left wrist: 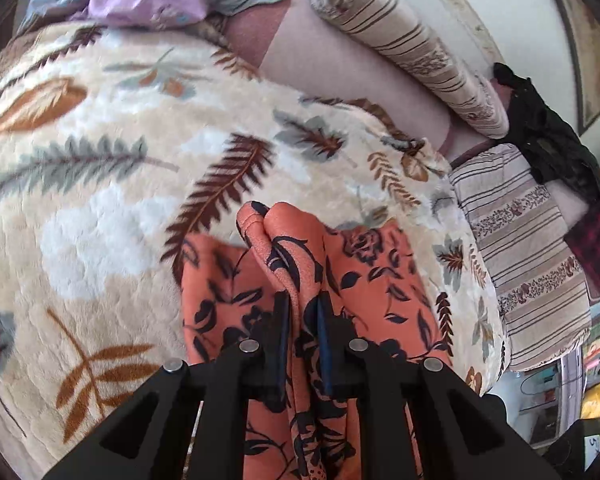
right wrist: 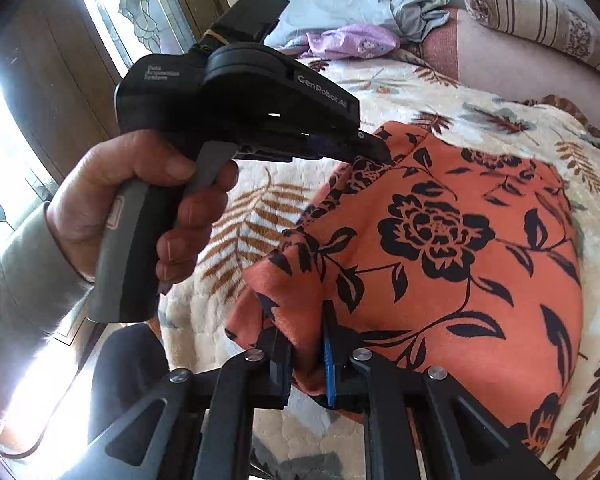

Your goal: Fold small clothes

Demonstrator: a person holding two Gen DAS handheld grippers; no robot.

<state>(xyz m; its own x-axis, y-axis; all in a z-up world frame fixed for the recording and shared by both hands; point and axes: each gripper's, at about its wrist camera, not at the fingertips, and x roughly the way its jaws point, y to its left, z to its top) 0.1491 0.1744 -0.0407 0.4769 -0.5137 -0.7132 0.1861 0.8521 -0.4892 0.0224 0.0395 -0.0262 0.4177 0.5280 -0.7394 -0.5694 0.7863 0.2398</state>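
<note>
Here, left gripper (right wrist: 380,152) reads "GenRobot.AI", smaller print "Data Acquisition System"; jaws pinch far edge of orange flowered cloth (right wrist: 460,240). Right gripper (right wrist: 306,344) clamps near edge. Cloth lies on leaf-print blanket (left wrist: 120,160). Hand (right wrist: 132,208) grips handle.

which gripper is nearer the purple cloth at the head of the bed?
Left. In the right wrist view, the left gripper grips the orange floral garment at its far edge, just short of the purple cloth; the right gripper holds the near edge.
</note>
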